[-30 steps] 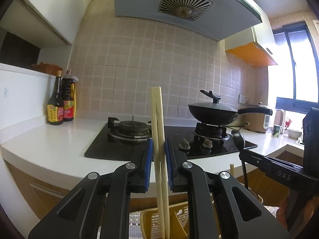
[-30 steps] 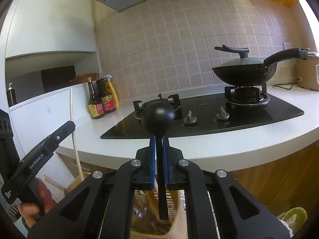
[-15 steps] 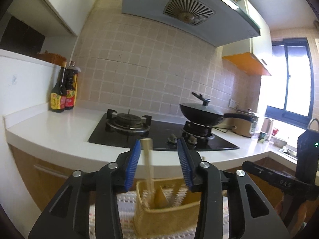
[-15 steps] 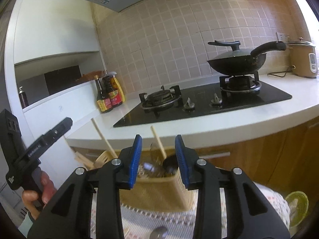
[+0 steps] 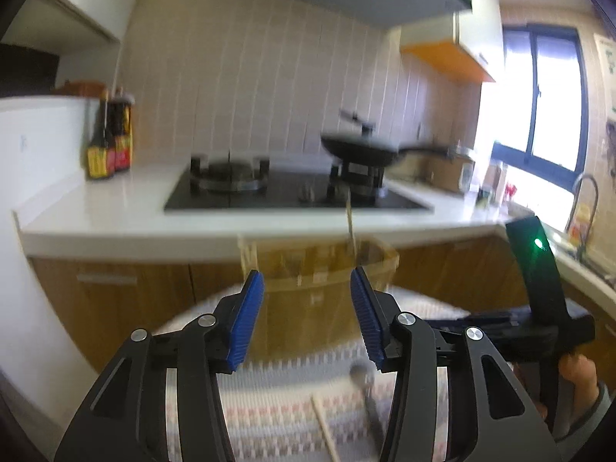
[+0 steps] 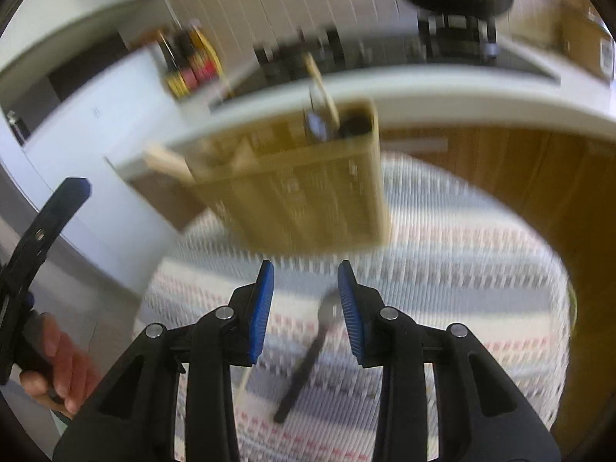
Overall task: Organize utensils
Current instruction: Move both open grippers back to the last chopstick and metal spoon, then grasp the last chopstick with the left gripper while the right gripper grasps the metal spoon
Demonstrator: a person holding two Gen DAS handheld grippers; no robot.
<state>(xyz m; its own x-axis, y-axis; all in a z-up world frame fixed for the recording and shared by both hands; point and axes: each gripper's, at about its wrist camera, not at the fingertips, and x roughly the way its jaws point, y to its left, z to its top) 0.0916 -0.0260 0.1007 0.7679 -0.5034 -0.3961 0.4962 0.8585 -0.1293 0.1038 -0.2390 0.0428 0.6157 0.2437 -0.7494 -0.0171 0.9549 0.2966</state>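
Observation:
A yellow utensil holder (image 5: 319, 288) (image 6: 300, 188) stands on a striped mat (image 6: 442, 269), with chopsticks (image 6: 321, 84) and a black spoon inside. My left gripper (image 5: 306, 319) is open and empty in front of the holder. My right gripper (image 6: 306, 308) is open and empty, just above a spoon with a dark handle (image 6: 308, 354) lying on the mat. That spoon (image 5: 365, 389) and a loose wooden chopstick (image 5: 325, 427) (image 6: 244, 383) lie on the mat near me. Both views are blurred.
A white counter (image 5: 115, 215) with a black gas hob (image 5: 277, 192) and a wok (image 5: 362, 150) runs behind the mat. Sauce bottles (image 5: 109, 146) stand at the left. Wooden cabinet doors (image 6: 500, 177) sit below the counter.
Both grippers opened and let go: chopsticks and black spoon dropped into the holder. Both grippers then pulled back and tilted down, bringing the mat, a spoon and a chopstick into view.

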